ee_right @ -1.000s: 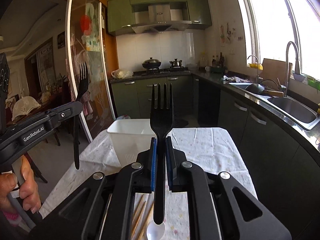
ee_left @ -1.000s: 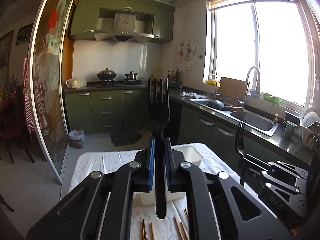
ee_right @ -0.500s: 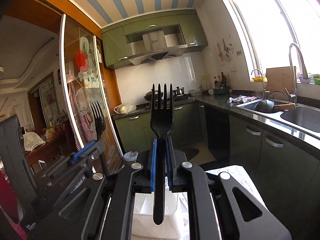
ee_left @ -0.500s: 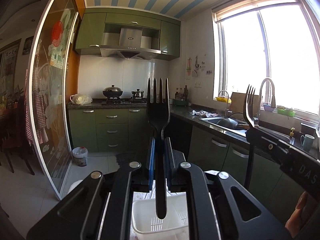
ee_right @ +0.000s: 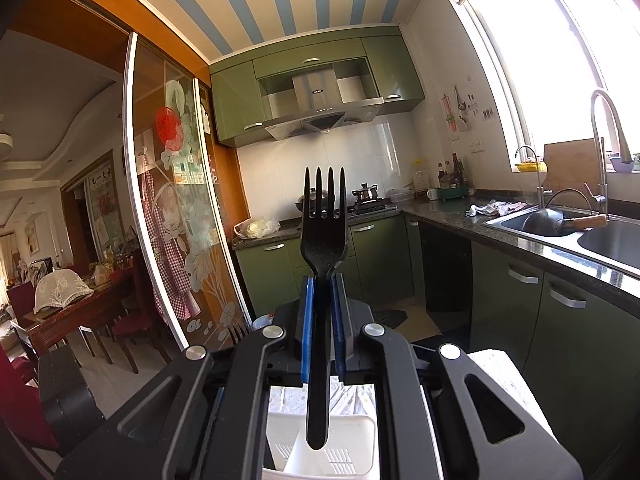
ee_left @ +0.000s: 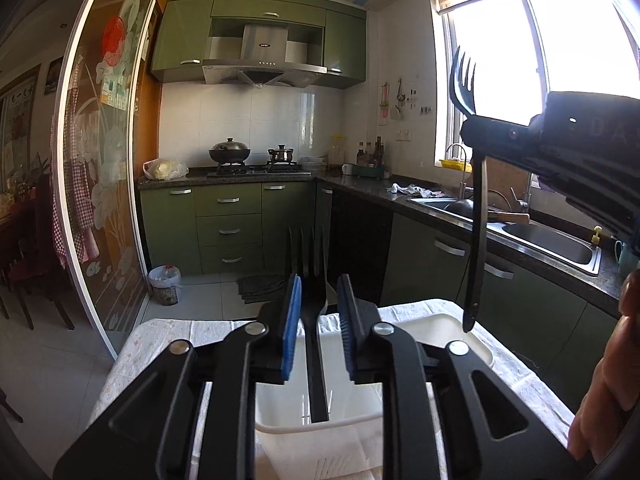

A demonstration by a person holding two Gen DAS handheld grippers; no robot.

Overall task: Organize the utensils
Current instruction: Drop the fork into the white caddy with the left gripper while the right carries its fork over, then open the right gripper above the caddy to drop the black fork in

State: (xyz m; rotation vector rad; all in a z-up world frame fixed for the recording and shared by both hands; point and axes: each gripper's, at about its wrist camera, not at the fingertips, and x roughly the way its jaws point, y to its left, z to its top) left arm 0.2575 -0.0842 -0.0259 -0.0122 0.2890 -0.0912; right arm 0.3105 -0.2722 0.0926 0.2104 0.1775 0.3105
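Observation:
My left gripper (ee_left: 317, 312) is open, its blue pads apart. A black fork (ee_left: 311, 320) stands loose between them, tines up, its handle down inside the white utensil basket (ee_left: 320, 430). My right gripper (ee_right: 320, 292) is shut on a second black fork (ee_right: 323, 240), held upright with its handle tip hanging just above the white basket (ee_right: 320, 460). In the left wrist view the right gripper and its fork (ee_left: 476, 216) hang at the right above a white bin (ee_left: 440, 336).
The basket stands on a table with a pale cloth (ee_left: 152, 344). Green kitchen cabinets (ee_left: 228, 224), a stove and a sink (ee_left: 540, 236) lie beyond. A glass sliding door (ee_left: 100, 180) is at the left. A hand (ee_left: 608, 384) shows at the right edge.
My left gripper has opened and its fork has dropped lower into the basket. Both grippers moved over the basket. The right gripper still holds its fork.

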